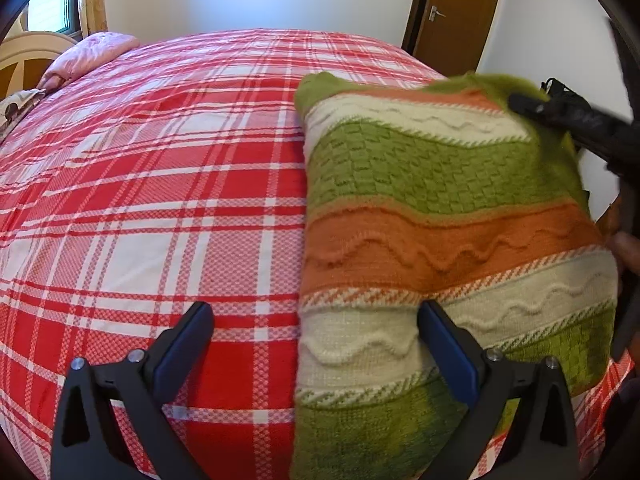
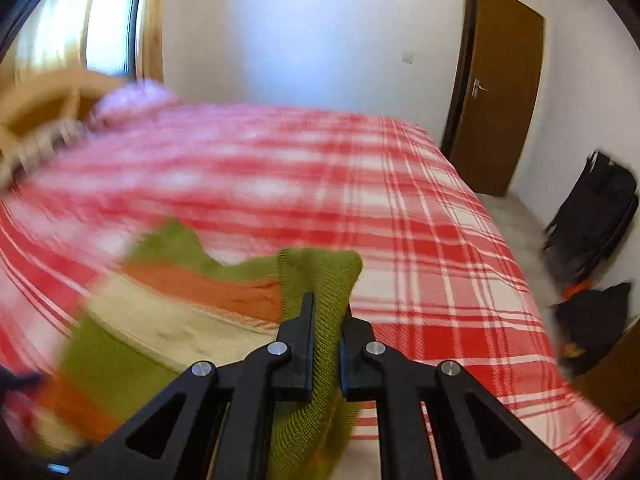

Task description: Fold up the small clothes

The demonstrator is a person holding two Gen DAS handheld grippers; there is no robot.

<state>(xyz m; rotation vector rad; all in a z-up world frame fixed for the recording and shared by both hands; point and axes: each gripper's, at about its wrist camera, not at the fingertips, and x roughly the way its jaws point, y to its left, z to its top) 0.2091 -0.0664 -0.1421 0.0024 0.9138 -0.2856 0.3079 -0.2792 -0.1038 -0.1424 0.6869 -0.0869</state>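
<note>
Sweater point(image 1: 440, 208) striped green, orange and white, folded on plaid bed point(image 1: 160, 184), green hem clenched in right gripper point(image 2: 326, 320), left gripper point(image 1: 316, 320) spread wide, straddling sweater's near left edge, gripping nothing.

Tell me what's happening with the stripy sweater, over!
Right gripper shut on sweater's green edge. Left gripper open over near end. Plaid bed underneath, nothing blocking.

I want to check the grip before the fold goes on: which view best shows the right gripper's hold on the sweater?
The right wrist view: the right gripper is shut on the striped sweater's green ribbed edge, close up. The left wrist view shows that gripper only at the sweater's far corner, blurred.
</note>
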